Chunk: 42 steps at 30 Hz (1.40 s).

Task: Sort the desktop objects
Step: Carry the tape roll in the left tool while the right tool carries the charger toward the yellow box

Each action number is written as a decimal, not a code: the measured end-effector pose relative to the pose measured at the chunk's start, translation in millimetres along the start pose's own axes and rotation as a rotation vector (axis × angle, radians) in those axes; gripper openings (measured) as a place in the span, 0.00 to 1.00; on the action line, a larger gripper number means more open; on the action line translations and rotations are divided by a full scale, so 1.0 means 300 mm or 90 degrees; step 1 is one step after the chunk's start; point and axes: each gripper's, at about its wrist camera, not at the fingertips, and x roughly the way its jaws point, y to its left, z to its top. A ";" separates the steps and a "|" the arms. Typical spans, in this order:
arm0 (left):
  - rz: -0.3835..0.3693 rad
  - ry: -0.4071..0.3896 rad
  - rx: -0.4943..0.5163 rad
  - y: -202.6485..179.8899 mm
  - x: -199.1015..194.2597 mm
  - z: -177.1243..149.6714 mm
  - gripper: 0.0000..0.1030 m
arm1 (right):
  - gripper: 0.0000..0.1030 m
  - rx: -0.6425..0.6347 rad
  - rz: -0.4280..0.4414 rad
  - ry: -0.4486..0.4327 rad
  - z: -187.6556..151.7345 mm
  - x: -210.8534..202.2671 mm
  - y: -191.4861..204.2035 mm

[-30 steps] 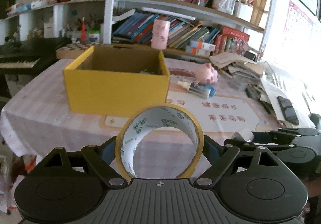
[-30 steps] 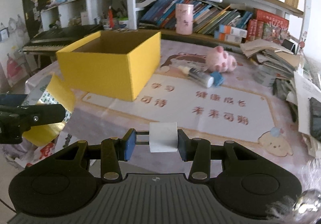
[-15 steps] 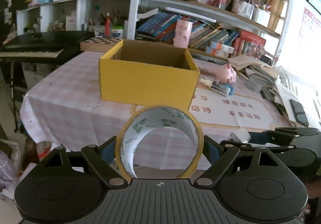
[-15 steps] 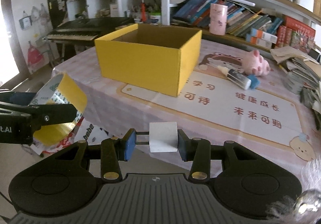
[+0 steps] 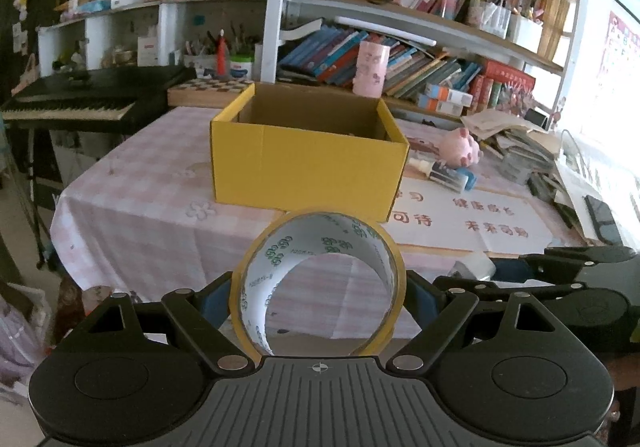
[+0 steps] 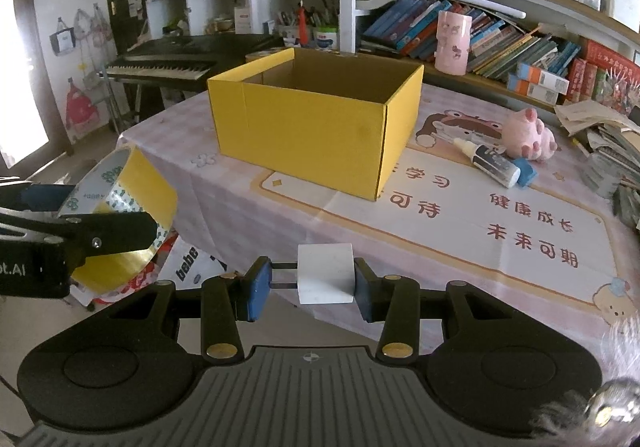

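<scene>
Left-wrist view showed the tape roll (image 5: 318,283) clamped in the left gripper (image 5: 318,287) and a white block (image 6: 325,273) pinched in the right gripper (image 6: 312,279), both short of the yellow box (image 5: 308,163), so either could be dropped outside it if released early.

A lived-in home study: crowded bookshelves (image 5: 420,59), a keyboard piano (image 5: 76,103), a checked tablecloth (image 5: 152,183), toys.
</scene>
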 end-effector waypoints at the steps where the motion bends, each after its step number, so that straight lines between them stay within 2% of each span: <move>1: 0.002 0.000 0.001 0.000 0.001 0.003 0.85 | 0.39 0.000 0.002 0.000 0.003 0.002 0.003; 11: 0.004 0.009 0.000 -0.001 0.019 0.016 0.85 | 0.39 -0.003 0.008 0.004 0.022 0.023 0.010; 23: 0.004 0.017 0.005 -0.017 0.090 0.054 0.85 | 0.39 0.007 0.013 0.011 0.053 0.081 -0.044; 30: 0.021 -0.017 0.016 -0.020 0.118 0.125 0.85 | 0.39 0.008 0.034 -0.003 0.122 0.136 -0.074; 42: 0.048 -0.088 0.030 -0.015 0.244 0.330 0.85 | 0.39 0.003 0.054 -0.055 0.318 0.215 -0.171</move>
